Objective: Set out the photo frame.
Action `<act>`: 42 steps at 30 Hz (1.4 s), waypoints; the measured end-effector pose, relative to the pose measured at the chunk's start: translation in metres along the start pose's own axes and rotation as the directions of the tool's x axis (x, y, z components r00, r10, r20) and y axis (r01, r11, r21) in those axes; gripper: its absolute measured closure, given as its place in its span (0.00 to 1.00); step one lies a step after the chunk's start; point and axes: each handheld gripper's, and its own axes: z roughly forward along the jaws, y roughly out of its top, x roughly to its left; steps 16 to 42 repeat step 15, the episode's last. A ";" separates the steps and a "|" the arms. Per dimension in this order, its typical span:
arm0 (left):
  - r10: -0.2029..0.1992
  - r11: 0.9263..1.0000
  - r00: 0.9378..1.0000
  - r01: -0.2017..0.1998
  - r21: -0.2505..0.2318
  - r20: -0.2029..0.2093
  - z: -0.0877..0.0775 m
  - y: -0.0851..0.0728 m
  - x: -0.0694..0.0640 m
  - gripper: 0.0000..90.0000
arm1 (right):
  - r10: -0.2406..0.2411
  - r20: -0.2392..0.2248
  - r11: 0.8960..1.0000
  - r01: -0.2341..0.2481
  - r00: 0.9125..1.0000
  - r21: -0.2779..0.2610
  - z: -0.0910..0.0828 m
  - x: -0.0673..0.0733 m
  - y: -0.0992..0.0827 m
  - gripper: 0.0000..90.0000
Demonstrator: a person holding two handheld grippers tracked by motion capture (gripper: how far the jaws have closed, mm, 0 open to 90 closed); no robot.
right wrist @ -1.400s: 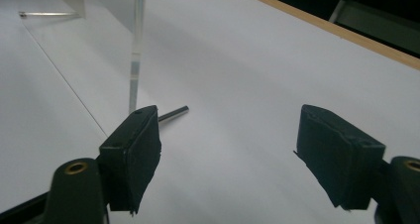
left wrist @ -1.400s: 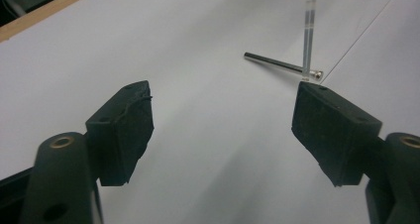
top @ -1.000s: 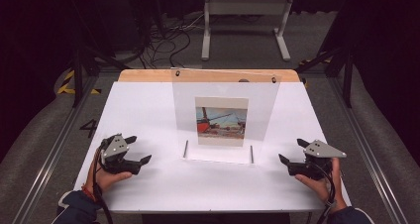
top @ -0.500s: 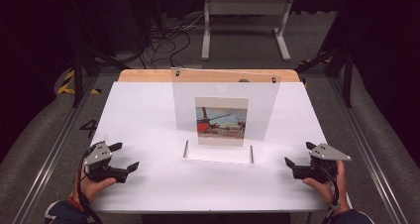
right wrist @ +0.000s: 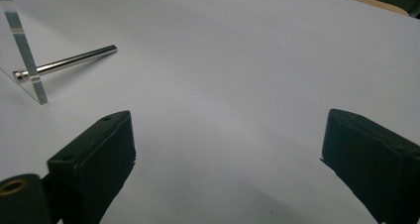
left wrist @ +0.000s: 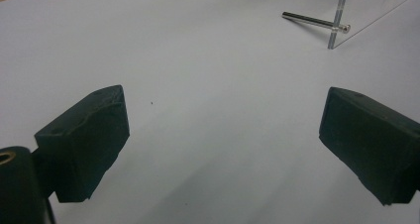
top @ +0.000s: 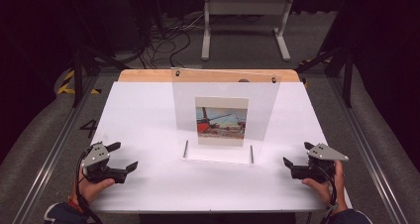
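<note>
Surface: white table top (top: 148, 115) on a wooden board whose far edge shows bare; dark room beyond, with cables (top: 163, 40) on the grey floor and a white metal stand (top: 245, 16) behind the table.

Landmark: clear acrylic panel (top: 225, 112), standing upright at mid-table, tilted slightly back, two dark fasteners at its top corners. A picture card (top: 221, 121) showing a red boat sits on the panel's middle. Two metal pins (top: 185, 148) pass through the panel's lower edge and rest on the table; one pin appears in the left gripper view (left wrist: 312, 20), one in the right gripper view (right wrist: 64, 61).

Left gripper (top: 121, 157): held in the person's left hand (top: 91, 187), near the table's front edge, well apart from the panel on its left, jaws spread wide, nothing between them.

Right gripper (top: 297, 154): held in the right hand (top: 327, 187), well apart from the panel on its right, jaws likewise wide and empty.

Change: since half a second ago both grippers sit much as they did, low at the front edge; a second ago they were somewhat nearer the panel.
</note>
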 end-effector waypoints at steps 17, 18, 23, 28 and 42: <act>0.001 1.000 1.000 -0.001 -0.001 0.020 0.001 0.001 -0.002 0.09 | 0.009 0.025 1.000 -0.008 1.000 -0.022 -0.002 0.001 0.001 0.09; 0.001 1.000 1.000 -0.001 -0.001 0.020 0.001 0.001 -0.002 0.09 | 0.009 0.025 1.000 -0.008 1.000 -0.022 -0.002 0.001 0.001 0.09; 0.001 1.000 1.000 -0.001 -0.001 0.020 0.001 0.001 -0.002 0.09 | 0.009 0.025 1.000 -0.008 1.000 -0.022 -0.002 0.001 0.001 0.09; 0.001 1.000 1.000 -0.001 -0.001 0.020 0.001 0.001 -0.002 0.09 | 0.009 0.025 1.000 -0.008 1.000 -0.022 -0.002 0.001 0.001 0.09; 0.001 1.000 1.000 -0.001 -0.001 0.020 0.001 0.001 -0.002 0.09 | 0.009 0.025 1.000 -0.008 1.000 -0.022 -0.002 0.001 0.001 0.09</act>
